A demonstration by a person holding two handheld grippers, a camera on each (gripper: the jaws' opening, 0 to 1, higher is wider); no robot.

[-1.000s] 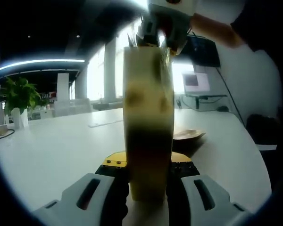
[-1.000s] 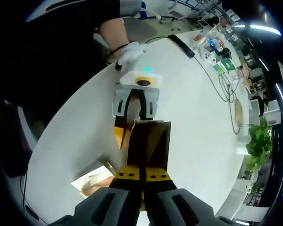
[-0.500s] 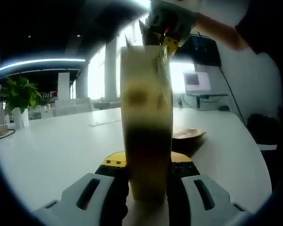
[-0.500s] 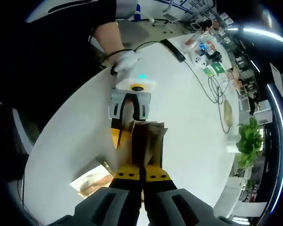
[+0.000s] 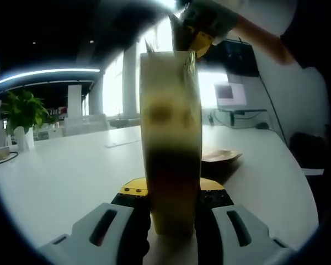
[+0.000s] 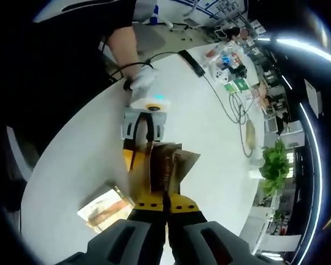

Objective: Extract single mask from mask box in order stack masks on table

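Note:
My left gripper [image 5: 171, 221] is shut on the tall yellow-brown mask box [image 5: 171, 138] and holds it upright on the white table [image 5: 71, 171]. From above, my right gripper [image 5: 197, 34] reaches the box's open top. In the right gripper view I look down on the box [image 6: 139, 171] with its flaps spread, held by the left gripper [image 6: 143, 130]. My right gripper [image 6: 166, 205] is shut on a thin brown mask [image 6: 166, 168] that rises out of the opening. Earlier masks lie in a small stack [image 6: 102, 208] beside the box, also seen as the stack [image 5: 219, 158].
A potted plant [image 5: 22, 113] stands at the table's far side. Cables and small items [image 6: 226, 61] lie at one end of the table. A gloved hand [image 6: 139, 80] holds the left gripper. The table's curved edge [image 6: 71, 143] runs near the person.
My right gripper has risen and drawn away from the box top, pulling the mask up with it. The box and my left gripper have stayed put.

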